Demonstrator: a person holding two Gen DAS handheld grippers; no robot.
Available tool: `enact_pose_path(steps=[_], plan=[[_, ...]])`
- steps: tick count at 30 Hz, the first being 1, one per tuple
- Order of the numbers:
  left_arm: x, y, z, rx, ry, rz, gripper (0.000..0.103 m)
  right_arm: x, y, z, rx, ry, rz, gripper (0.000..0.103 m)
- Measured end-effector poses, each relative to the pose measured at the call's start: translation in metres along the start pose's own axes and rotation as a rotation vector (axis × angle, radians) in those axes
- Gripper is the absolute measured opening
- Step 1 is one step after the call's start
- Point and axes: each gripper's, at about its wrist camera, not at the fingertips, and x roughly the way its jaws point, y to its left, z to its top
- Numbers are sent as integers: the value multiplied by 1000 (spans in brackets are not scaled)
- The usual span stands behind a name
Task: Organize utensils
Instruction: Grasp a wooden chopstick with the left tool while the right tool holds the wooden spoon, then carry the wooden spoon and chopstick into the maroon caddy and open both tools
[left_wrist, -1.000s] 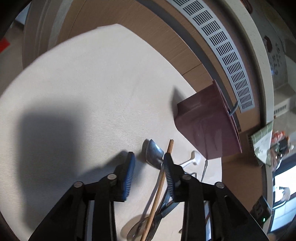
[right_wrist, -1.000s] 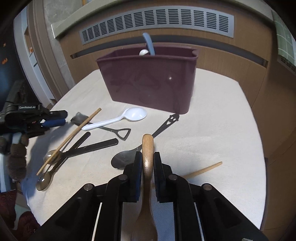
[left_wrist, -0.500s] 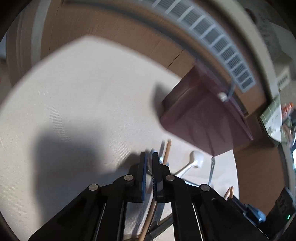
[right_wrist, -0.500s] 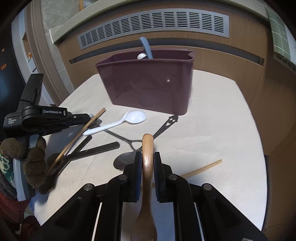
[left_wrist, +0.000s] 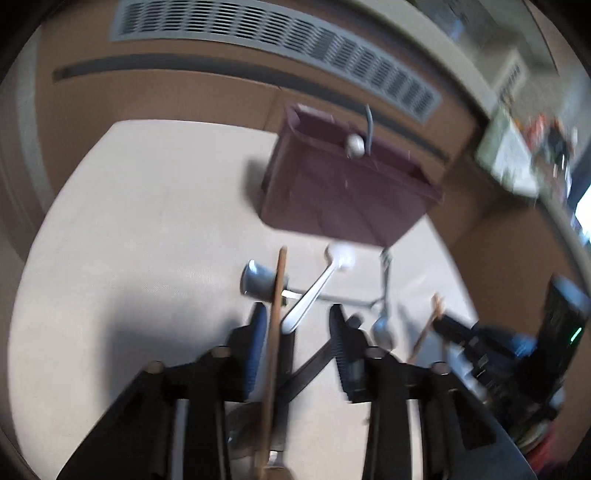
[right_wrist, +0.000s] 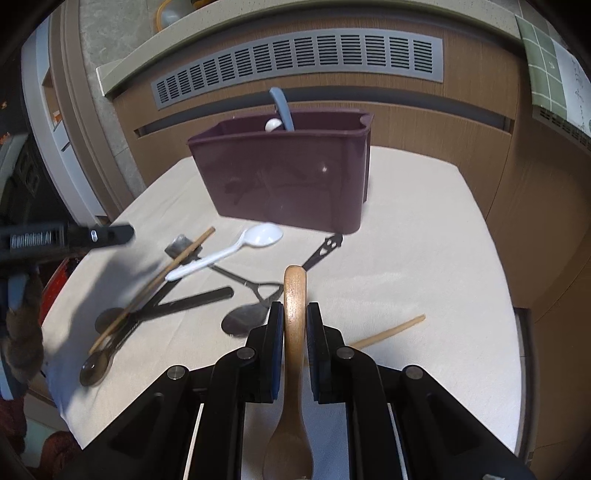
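Now the right gripper (right_wrist: 294, 325) clamps a wooden spoon (right_wrist: 293, 332) with the maroon bin (right_wrist: 284, 181) beyond its tips, while the left gripper (left_wrist: 297, 325), jaws opening, straddles a chopstick (left_wrist: 275, 332) unpinched

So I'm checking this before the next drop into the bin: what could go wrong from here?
1. The right gripper clamps the wooden spoon partway along its handle, bowl hanging toward the camera; it may pivot when tipped over the maroon bin.
2. The left gripper is opening over crossed utensils; its pads are clear of the chopstick between them, so closing could also catch the white spoon.
3. The bin's rim is high; a low approach might knock it.
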Motion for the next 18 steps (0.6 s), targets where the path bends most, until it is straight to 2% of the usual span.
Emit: enact_pose_path(steps=[3,4,5,7,11,18], plan=[[15,-12,-3,106,11,103,37,6,-1,-4,0,22,-3,11],[20,-12,-4,125,21,133,32,7,-1,-5,1,25,-4,11],[22,-11,-6,132,30,143,21,8,-1,-5,2,26,-4,11],[29,-11,-7,152,65,144,15,7,-2,-6,6,24,-1,11],[32,-14,-15,174,91,137,15,6,-4,-7,10,19,-1,11],[40,-9,-17,156,124,164,15,5,-5,-7,24,11,0,11]])
